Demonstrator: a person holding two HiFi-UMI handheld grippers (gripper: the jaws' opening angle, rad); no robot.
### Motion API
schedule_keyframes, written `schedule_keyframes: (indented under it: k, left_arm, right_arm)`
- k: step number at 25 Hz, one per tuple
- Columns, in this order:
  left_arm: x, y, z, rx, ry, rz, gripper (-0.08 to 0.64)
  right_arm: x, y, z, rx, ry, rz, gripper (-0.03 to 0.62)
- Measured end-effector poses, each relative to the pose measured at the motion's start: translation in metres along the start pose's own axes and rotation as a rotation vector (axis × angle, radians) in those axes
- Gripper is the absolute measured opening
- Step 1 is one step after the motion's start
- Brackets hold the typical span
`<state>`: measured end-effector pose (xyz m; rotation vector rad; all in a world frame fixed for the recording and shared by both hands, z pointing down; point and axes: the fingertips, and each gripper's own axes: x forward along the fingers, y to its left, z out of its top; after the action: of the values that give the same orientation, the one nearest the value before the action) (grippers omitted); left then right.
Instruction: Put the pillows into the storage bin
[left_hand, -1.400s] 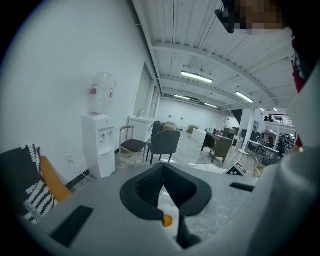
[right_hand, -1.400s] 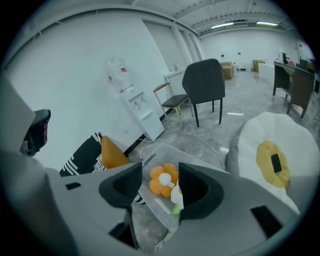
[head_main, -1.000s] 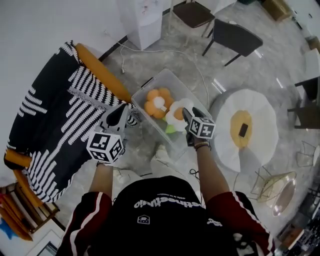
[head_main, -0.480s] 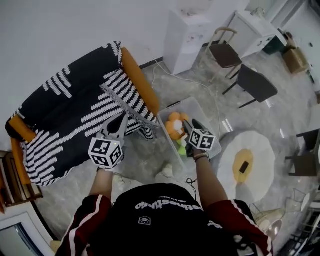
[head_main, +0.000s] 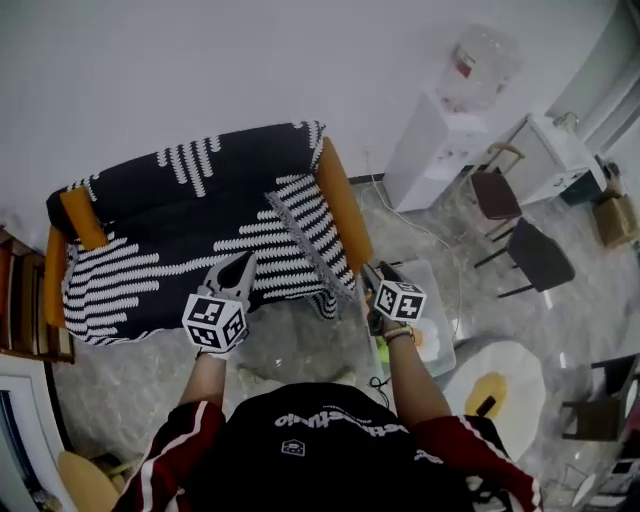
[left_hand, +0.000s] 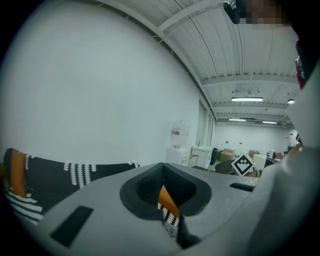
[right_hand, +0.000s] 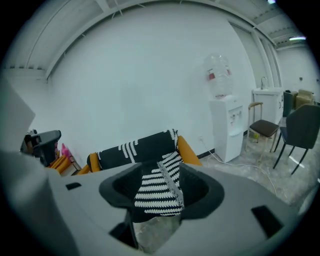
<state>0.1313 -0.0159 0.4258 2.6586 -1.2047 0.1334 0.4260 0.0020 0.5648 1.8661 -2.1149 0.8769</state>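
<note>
so the clear plastic storage bin (head_main: 438, 318) is mostly tucked behind the right gripper (head_main: 372, 276) and forearm (head_main: 412, 375); just an orange speck (head_main: 418, 338) inside, too small to tell what; in the left gripper view, the grey body of the left gripper (left_hand: 167, 205) blocks most of the black-and-white striped sofa (left_hand: 55, 172); dark chair (head_main: 592, 418) clipped at the right edge

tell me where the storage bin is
In the head view the storage bin sits on the floor right of centre, by the orange end of the sofa, partly behind the right tongs.
</note>
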Motion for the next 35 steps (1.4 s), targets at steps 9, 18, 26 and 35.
schedule_keyframes:
  k: [9, 18, 26, 35]
  left_arm:
    - [-0.087, 0.11, 0.004, -0.032, -0.061, 0.22, 0.005]
    - [-0.2, 0.216, -0.006, -0.076, -0.094, 0.418, 0.005]
    - [-0.307, 0.3, -0.009, -0.12, -0.14, 0.565, 0.005]
    - [-0.402, 0.357, -0.015, -0.158, -0.197, 0.715, 0.005]
  right_arm:
    - [0.061, 0.118, 0.017, -0.132, 0.036, 0.15, 0.227]
    - [0.129, 0.27, 0.002, -0.223, 0.088, 0.31, 0.23]
    - [0.168, 0.422, -0.019, -0.311, 0.122, 0.446, 0.235]
    - [0.192, 0.55, -0.039, -0.42, 0.162, 0.582, 0.239]
